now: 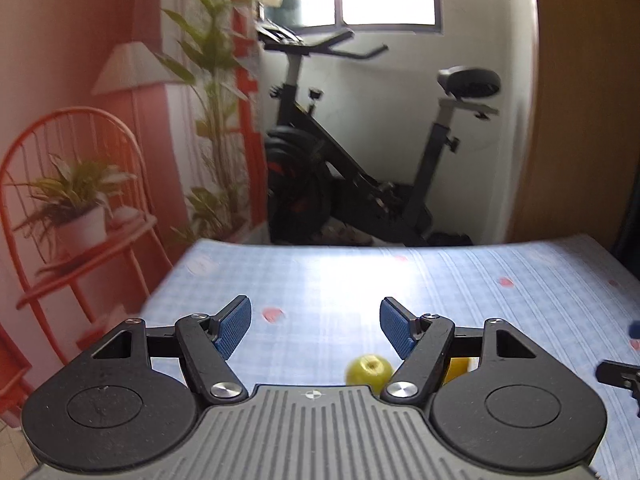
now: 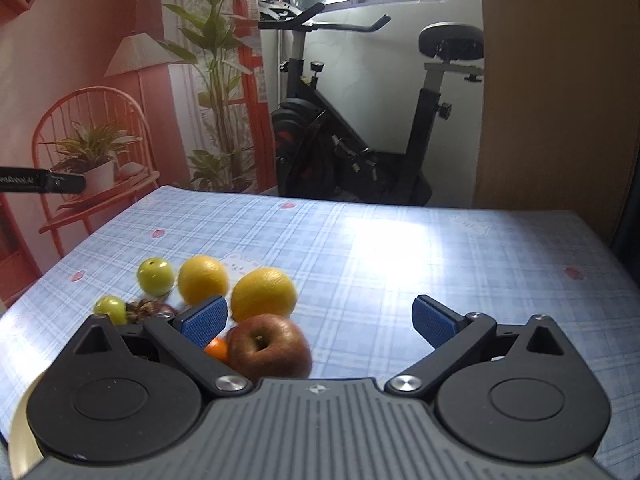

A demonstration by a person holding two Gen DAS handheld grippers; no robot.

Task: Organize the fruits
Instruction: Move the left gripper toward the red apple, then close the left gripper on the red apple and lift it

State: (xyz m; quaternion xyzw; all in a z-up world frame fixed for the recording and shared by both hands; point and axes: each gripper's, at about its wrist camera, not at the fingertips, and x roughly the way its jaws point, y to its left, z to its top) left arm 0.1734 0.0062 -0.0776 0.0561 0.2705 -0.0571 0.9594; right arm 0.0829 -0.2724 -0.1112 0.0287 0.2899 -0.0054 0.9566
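We see our left gripper [image 1: 316, 328] and right gripper [image 2: 320, 322]: black arms, round black discs, shiny silver screws, blue bumpy pads [image 1: 234, 326], grey ribbed bodies.

Ahead of the right gripper [image 2: 320, 322] and to its right, the checked tablecloth [image 2: 440, 248] lies bare to the far edge. On its left, a red apple [image 2: 269, 346], two lemons [image 2: 263, 294] and green fruits [image 2: 155, 276] crowd the path.

The right gripper [image 2: 320, 322] hangs with jaws wide apart and empty over the counter [image 2: 440, 264]; a red apple [image 2: 269, 346], two yellow citrus and green fruits cluster toward its left edge.
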